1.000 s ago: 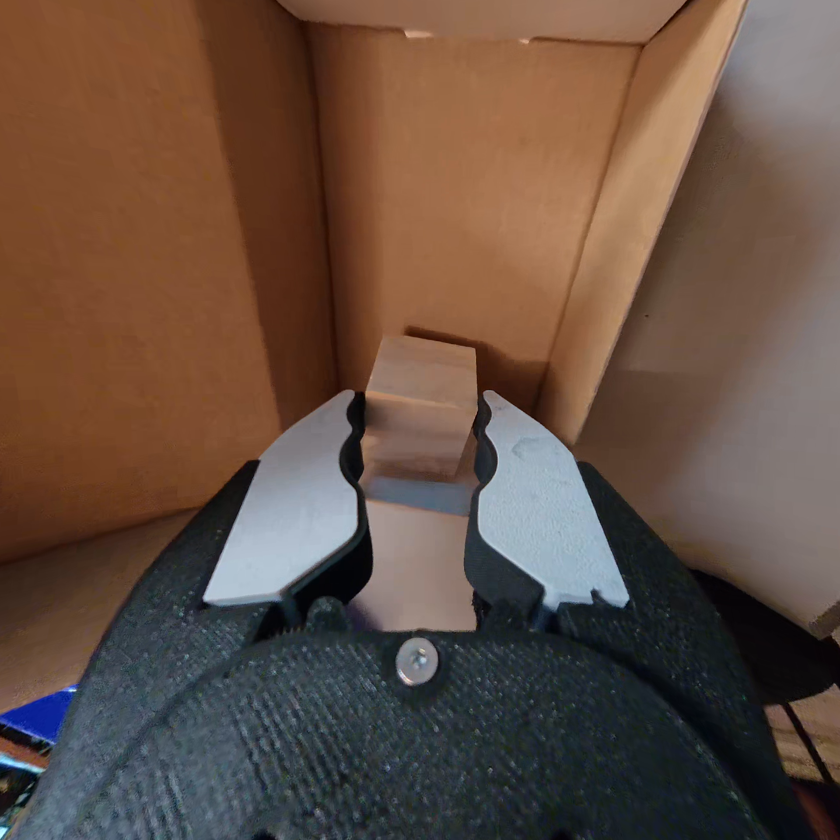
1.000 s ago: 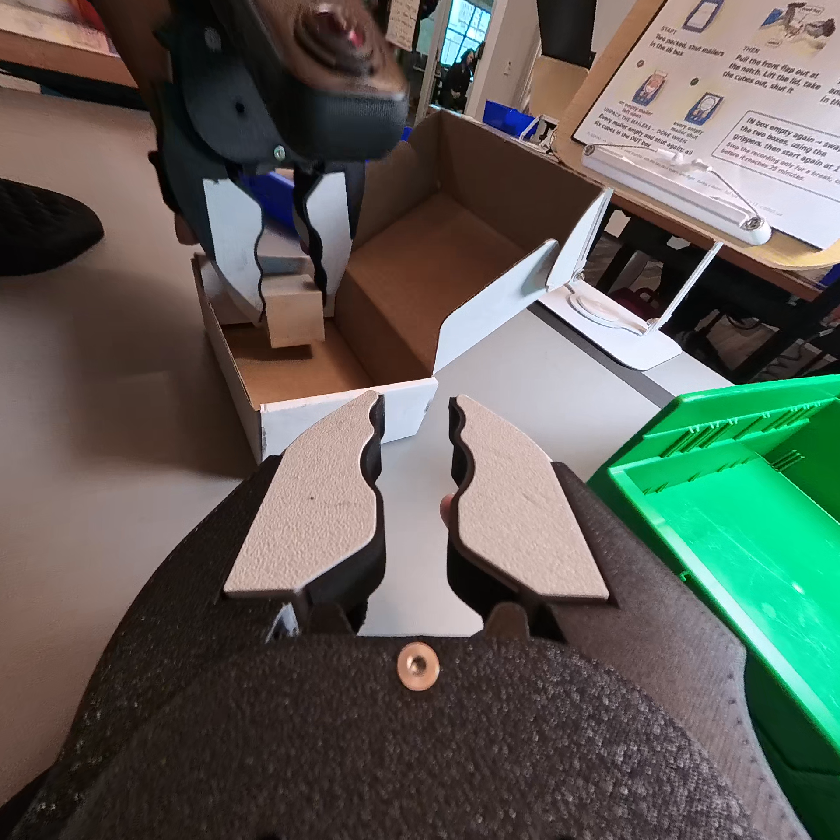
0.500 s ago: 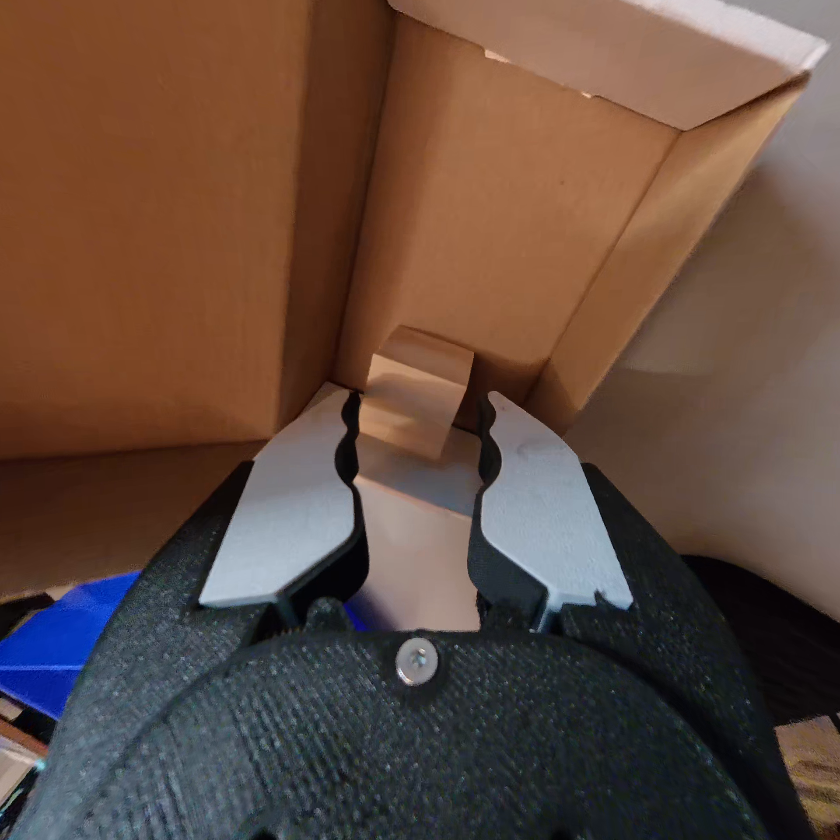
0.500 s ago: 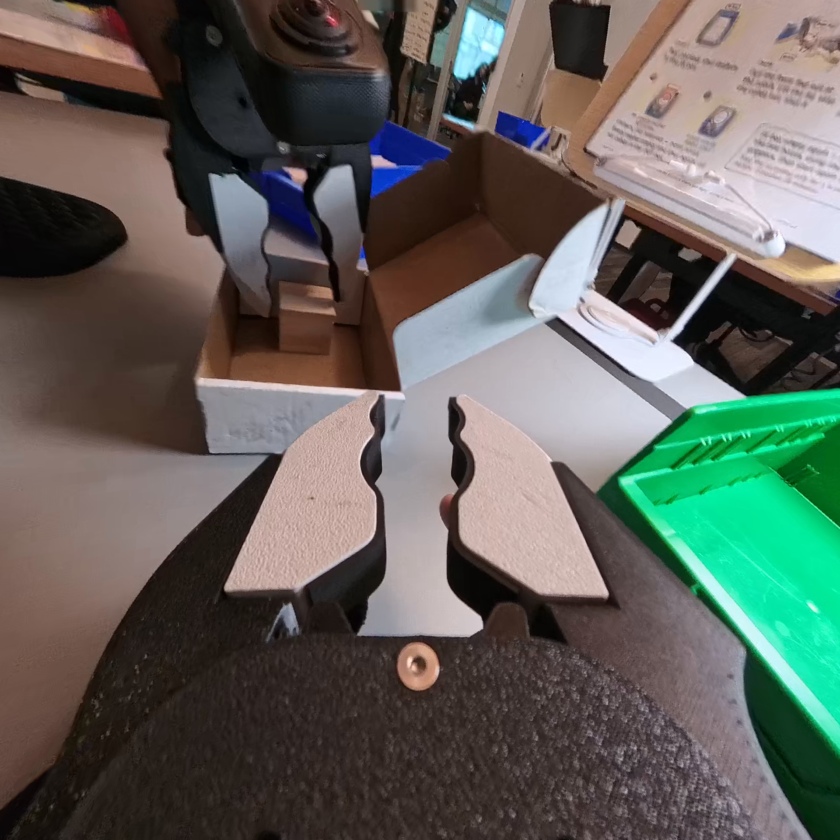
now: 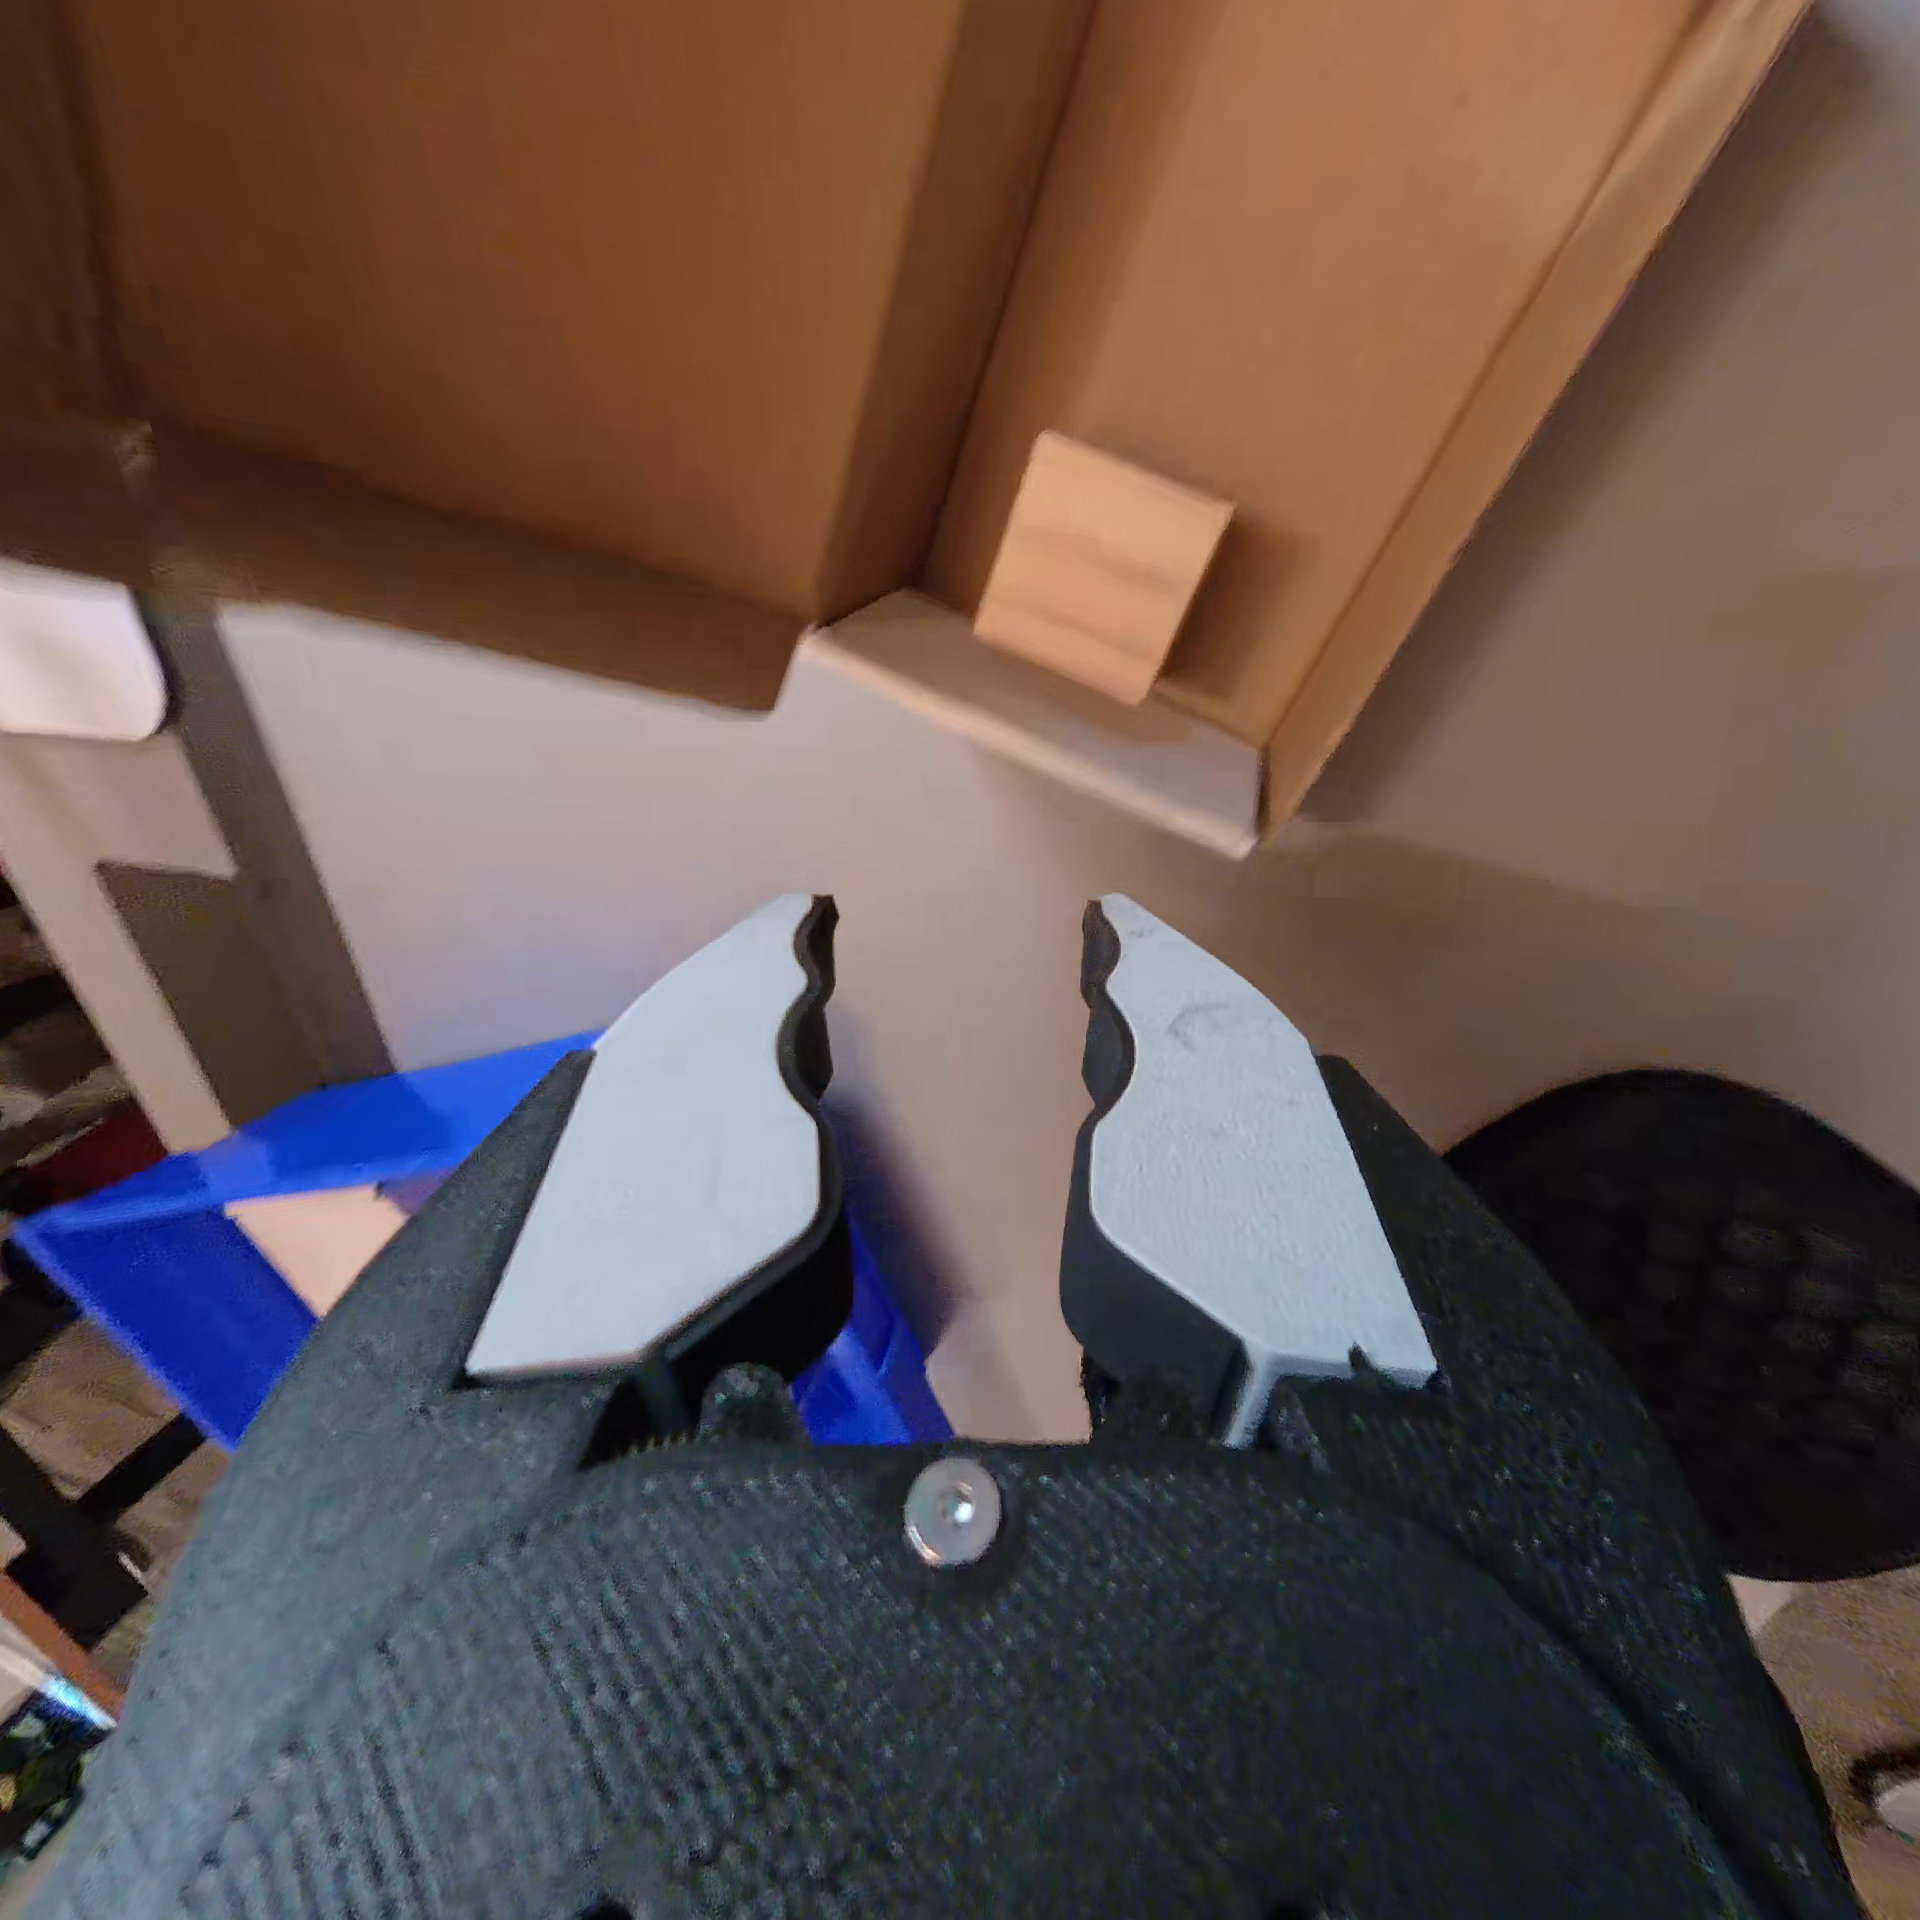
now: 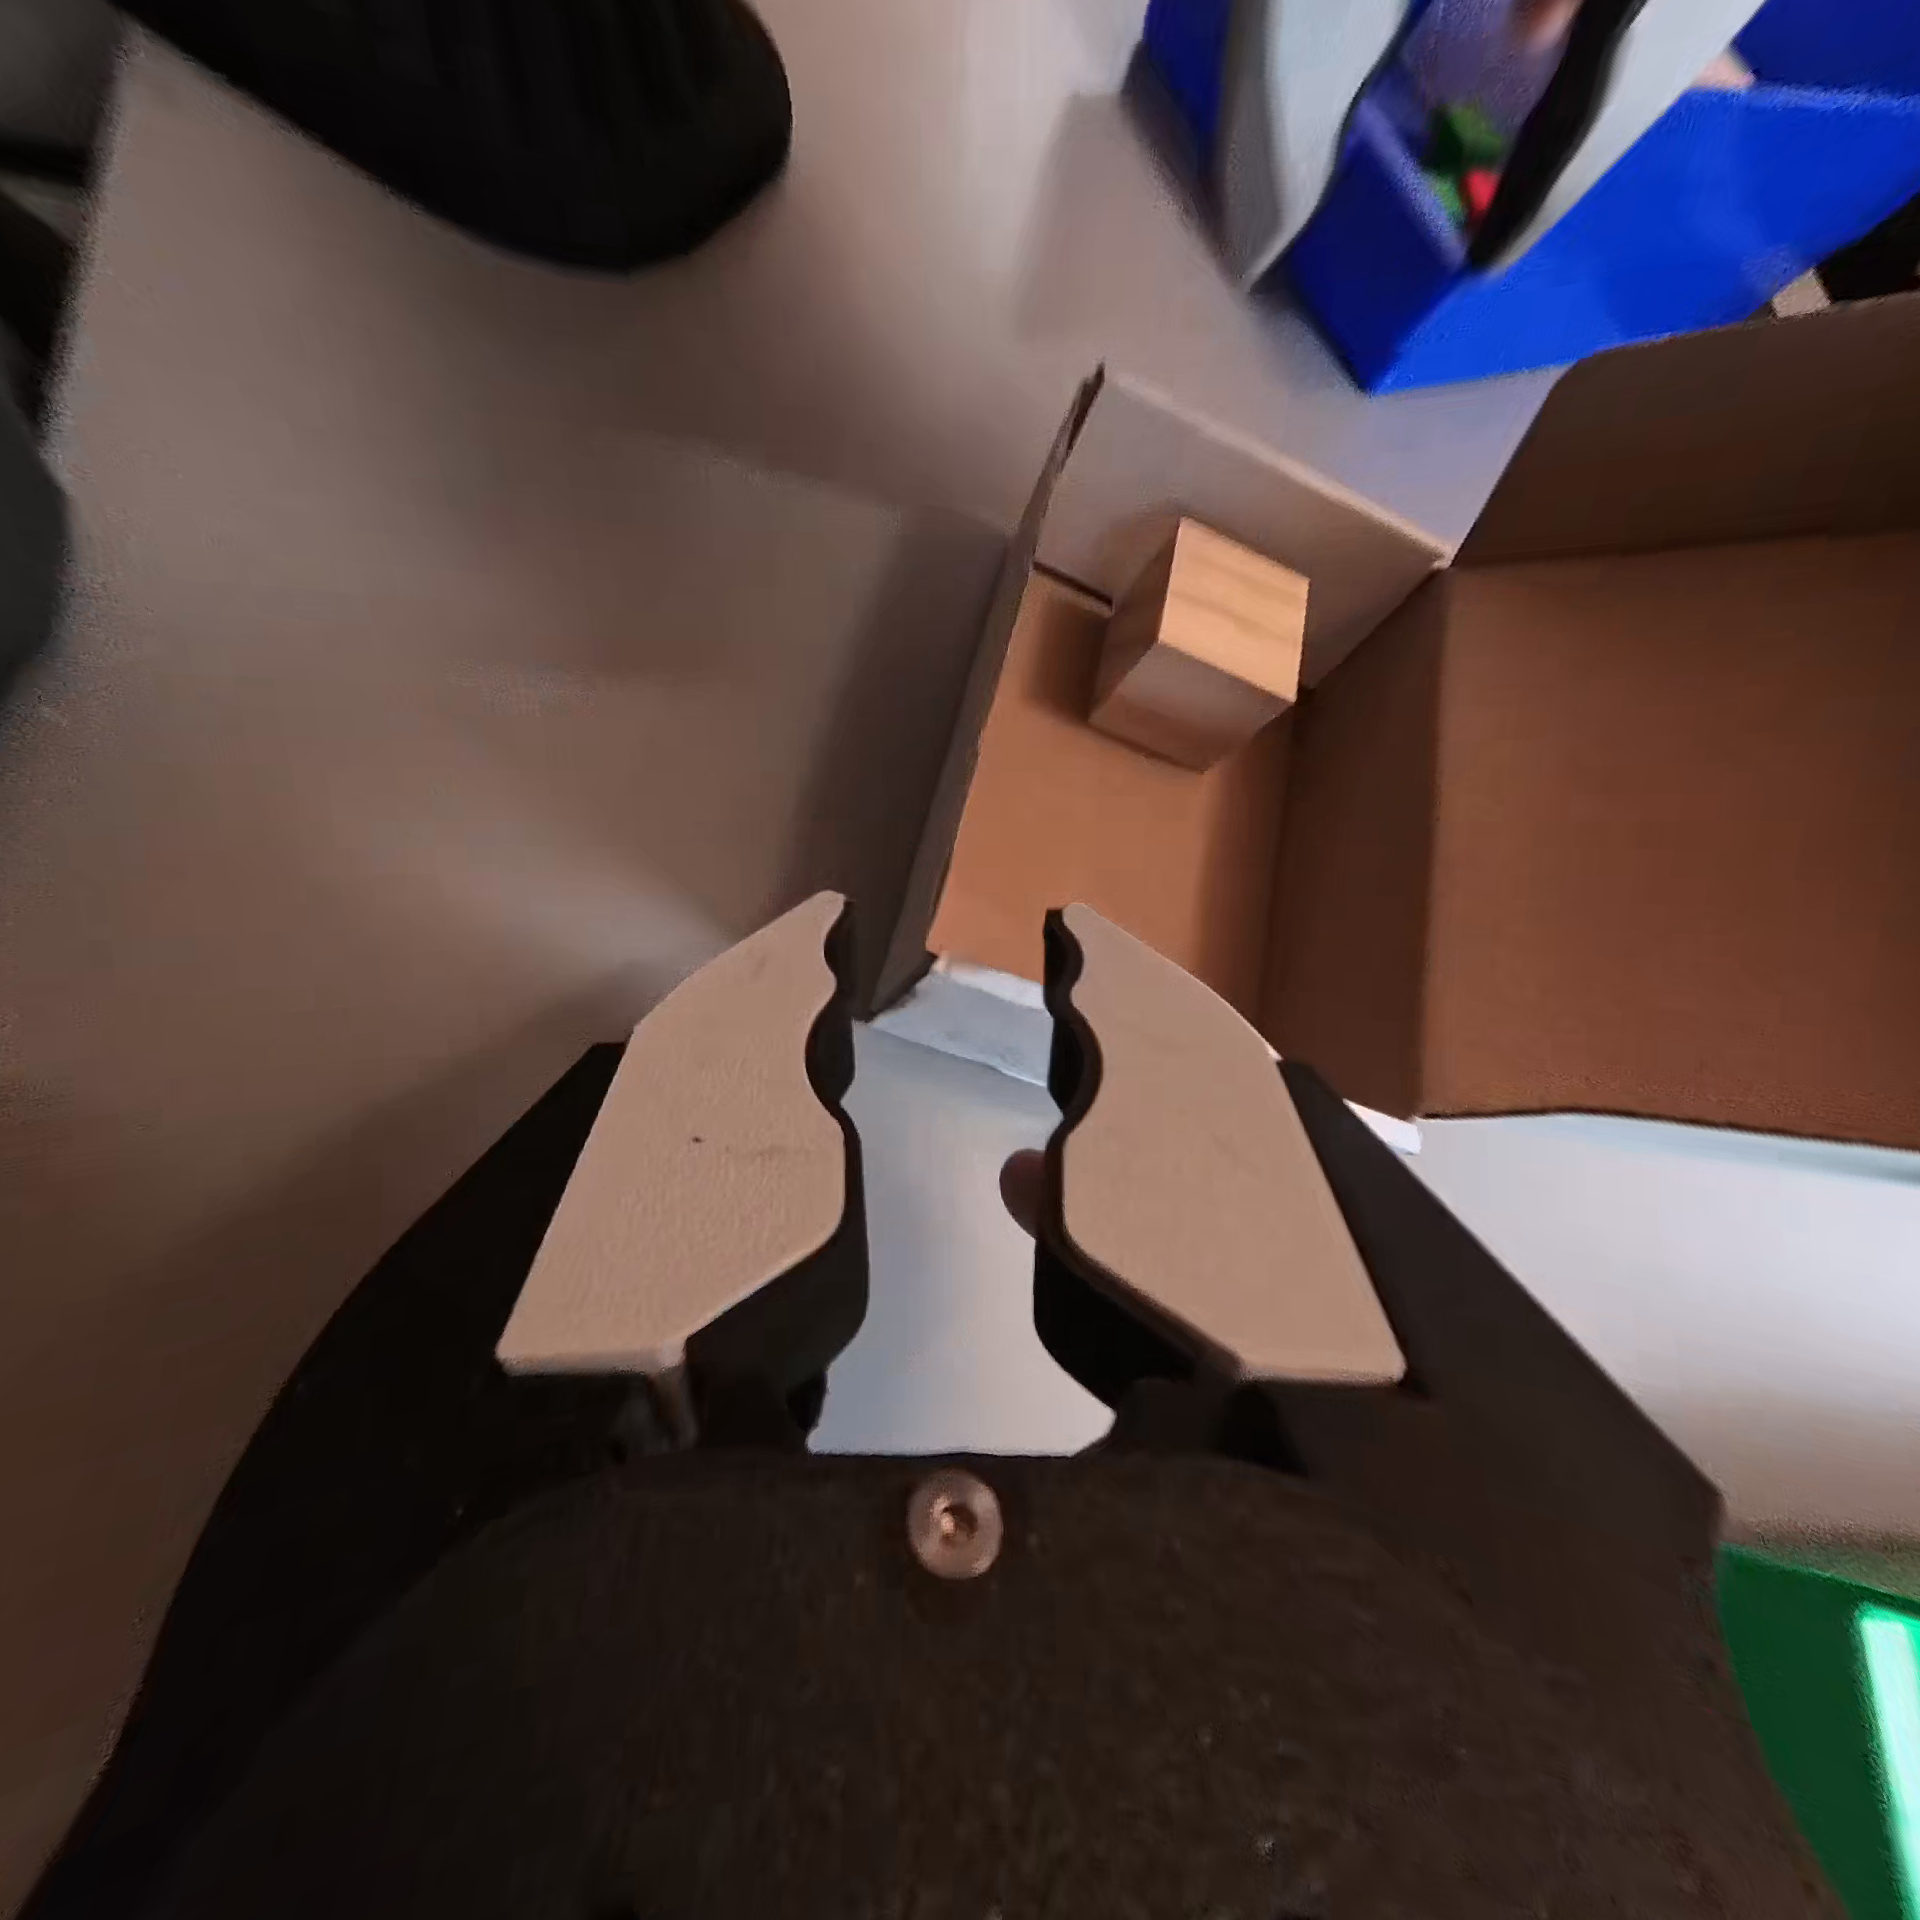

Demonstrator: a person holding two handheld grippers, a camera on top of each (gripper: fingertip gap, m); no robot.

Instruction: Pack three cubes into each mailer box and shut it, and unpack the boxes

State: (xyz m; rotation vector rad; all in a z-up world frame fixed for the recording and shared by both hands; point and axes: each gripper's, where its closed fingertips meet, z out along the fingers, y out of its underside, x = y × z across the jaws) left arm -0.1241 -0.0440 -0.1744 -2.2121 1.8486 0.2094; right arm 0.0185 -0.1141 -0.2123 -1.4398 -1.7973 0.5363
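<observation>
the left gripper (image 5: 956,914) has let go of the cube (image 5: 1101,566) and pulled back out of the mailer box (image 5: 623,260).

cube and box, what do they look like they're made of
Cube: looks like bare pale wood, matte, with faint grain bands on its faces; a wood-look print can't be ruled out.
Box: cardboard, matte brown inside and white outside, with creased fold lines and thin raw edges.

A grey table (image 6: 436,644) carries an open mailer box (image 6: 1579,831) and, seemingly, a blue bin (image 6: 1621,260).
</observation>
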